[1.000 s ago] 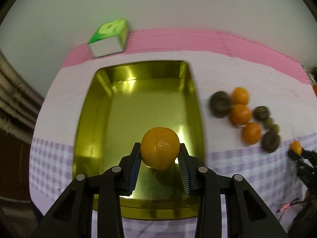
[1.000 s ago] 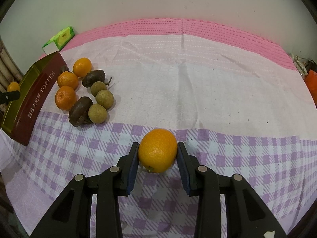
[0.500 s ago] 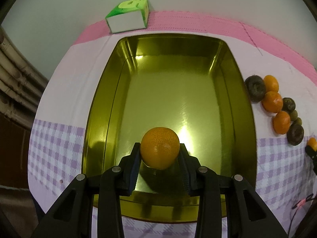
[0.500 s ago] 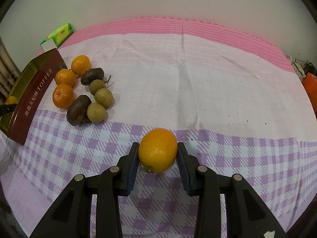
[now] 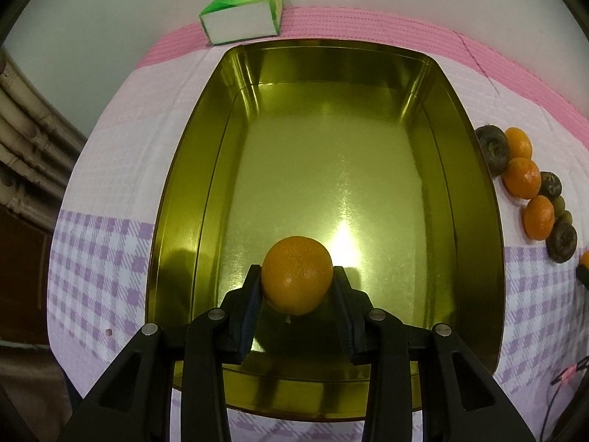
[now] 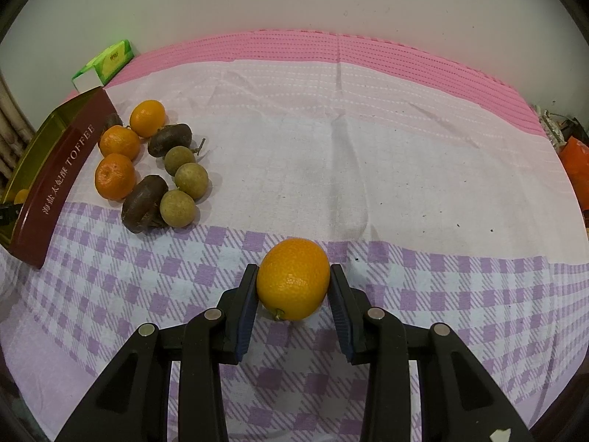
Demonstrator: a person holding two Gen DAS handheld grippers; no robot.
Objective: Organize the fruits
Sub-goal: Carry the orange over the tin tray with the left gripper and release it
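My left gripper is shut on a small orange mandarin and holds it over the near end of an open gold tin. My right gripper is shut on an oval orange fruit just above the purple-checked cloth. To its left lies a cluster of fruit: mandarins, dark brown fruits and tan round fruits. The tin's maroon side stands beside them. The same cluster shows right of the tin in the left wrist view.
A green and white carton stands behind the tin by the wall, and it also shows in the right wrist view. A pink and white cloth covers the table. An orange packet lies at the far right edge.
My left gripper has moved with its mandarin forward and lower over the tin, which now fills the view. My right gripper has drifted slightly with its fruit still held.
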